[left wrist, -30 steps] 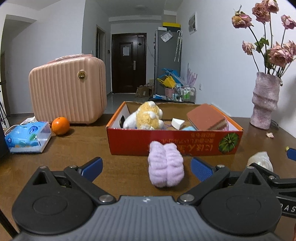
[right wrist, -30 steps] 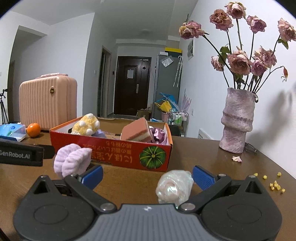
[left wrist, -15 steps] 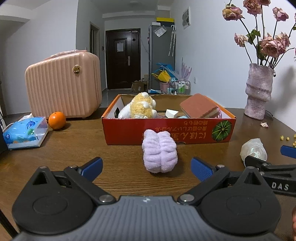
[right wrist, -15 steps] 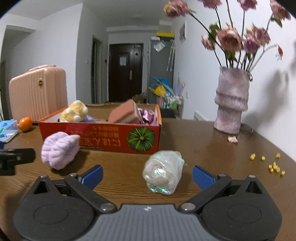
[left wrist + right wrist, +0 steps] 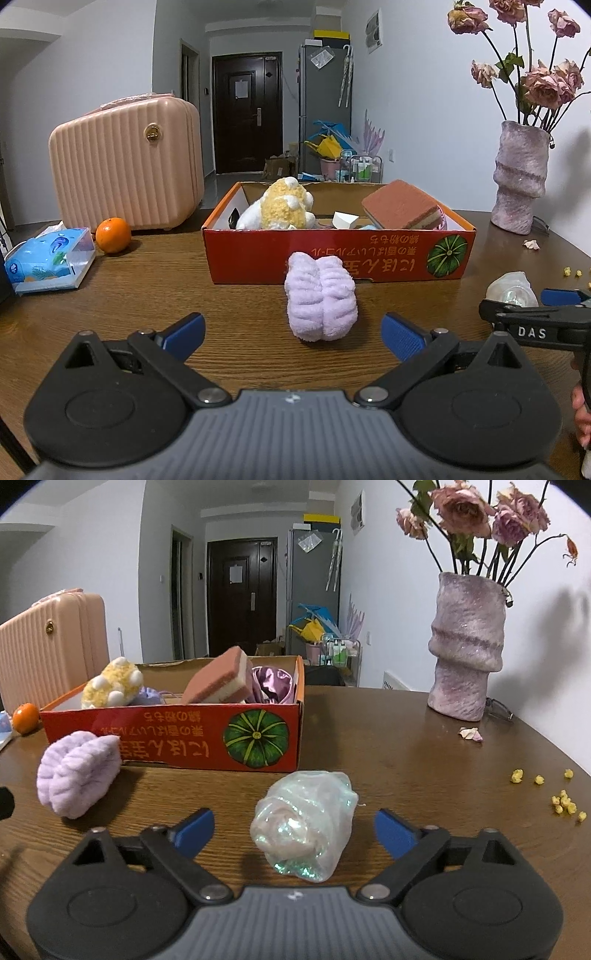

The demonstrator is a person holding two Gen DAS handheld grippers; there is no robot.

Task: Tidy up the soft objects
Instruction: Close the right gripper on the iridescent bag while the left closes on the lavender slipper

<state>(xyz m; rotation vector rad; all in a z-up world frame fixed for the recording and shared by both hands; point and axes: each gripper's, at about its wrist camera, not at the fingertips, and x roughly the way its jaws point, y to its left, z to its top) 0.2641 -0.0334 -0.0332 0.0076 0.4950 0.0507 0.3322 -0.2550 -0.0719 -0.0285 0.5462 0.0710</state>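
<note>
Two soft items lie on the tabletop [image 5: 406, 738]: one lilac headband [image 5: 320, 300], one iridescent bundle [image 5: 304, 825]. The left hand-held gripper [image 5: 292, 334] is spread. The right hand-held gripper [image 5: 294, 829] is closing around the bundle, pads not touching it.

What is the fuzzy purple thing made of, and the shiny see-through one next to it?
The purple roll looks like soft plush cloth, maybe terry or fleece: its surface is fuzzy, matte and ribbed in puffy rows. The shiny bundle looks like thin, crinkly, see-through film or sheer fabric with a pearly rainbow sheen; bright green and pink glints show on its folds. Which of the two it is, I cannot tell.
</note>
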